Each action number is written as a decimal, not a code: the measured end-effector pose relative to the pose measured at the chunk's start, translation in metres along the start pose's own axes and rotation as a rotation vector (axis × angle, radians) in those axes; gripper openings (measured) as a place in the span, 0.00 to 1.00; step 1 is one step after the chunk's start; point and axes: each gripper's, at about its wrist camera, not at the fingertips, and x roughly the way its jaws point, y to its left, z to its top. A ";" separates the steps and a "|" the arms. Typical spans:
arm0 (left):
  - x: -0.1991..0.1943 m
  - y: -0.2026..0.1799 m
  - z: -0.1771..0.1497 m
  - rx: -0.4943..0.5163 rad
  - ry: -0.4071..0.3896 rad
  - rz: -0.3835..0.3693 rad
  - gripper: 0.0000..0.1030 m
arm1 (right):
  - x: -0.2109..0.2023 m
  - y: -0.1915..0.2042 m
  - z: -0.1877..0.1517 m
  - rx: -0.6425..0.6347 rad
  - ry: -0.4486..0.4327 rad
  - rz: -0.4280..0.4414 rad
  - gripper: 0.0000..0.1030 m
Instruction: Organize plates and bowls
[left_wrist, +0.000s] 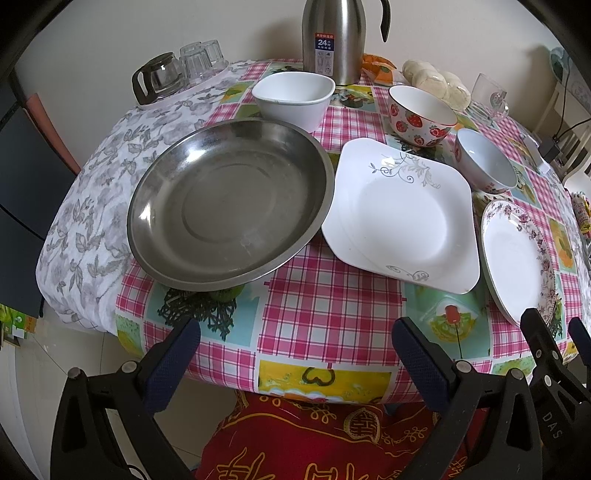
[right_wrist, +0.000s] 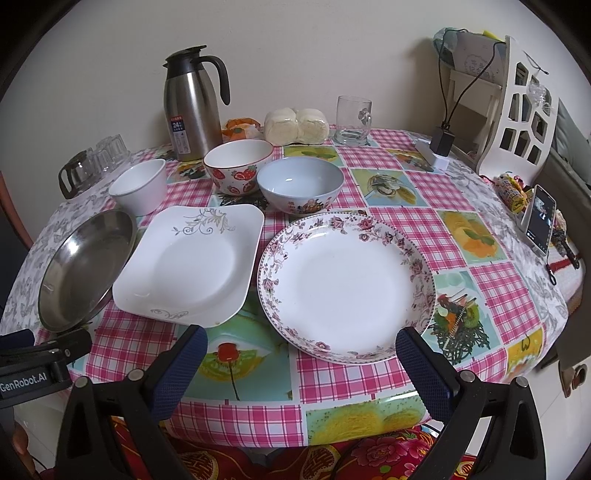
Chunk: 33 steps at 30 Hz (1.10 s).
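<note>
"24" on thermos (right_wrist: 192, 107) label

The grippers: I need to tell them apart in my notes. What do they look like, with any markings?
Both look alike: black plastic frames with silver rivets and two fingers faced with dark blue textured pads. The left gripper carries a "GenRobot.AI" label, read in the right wrist view. The right gripper shows the letters "DAS" in the left wrist view. No sleeves are visible.

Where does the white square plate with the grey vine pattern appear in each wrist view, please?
Left wrist: white square plate, right of centre, between the round steel dish and the floral-rimmed round plate.
Right wrist: left of centre.
Shared landmark: the strawberry-patterned bowl behind it.
</note>
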 end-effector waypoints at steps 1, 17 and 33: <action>0.000 0.000 0.000 0.000 0.000 0.000 1.00 | 0.000 0.000 0.000 0.000 0.000 0.000 1.00; 0.000 0.000 0.000 0.000 0.001 0.000 1.00 | 0.001 0.001 -0.001 -0.002 0.003 -0.001 1.00; 0.004 0.011 0.009 -0.060 -0.015 0.088 1.00 | 0.003 0.015 0.020 -0.018 -0.050 0.028 1.00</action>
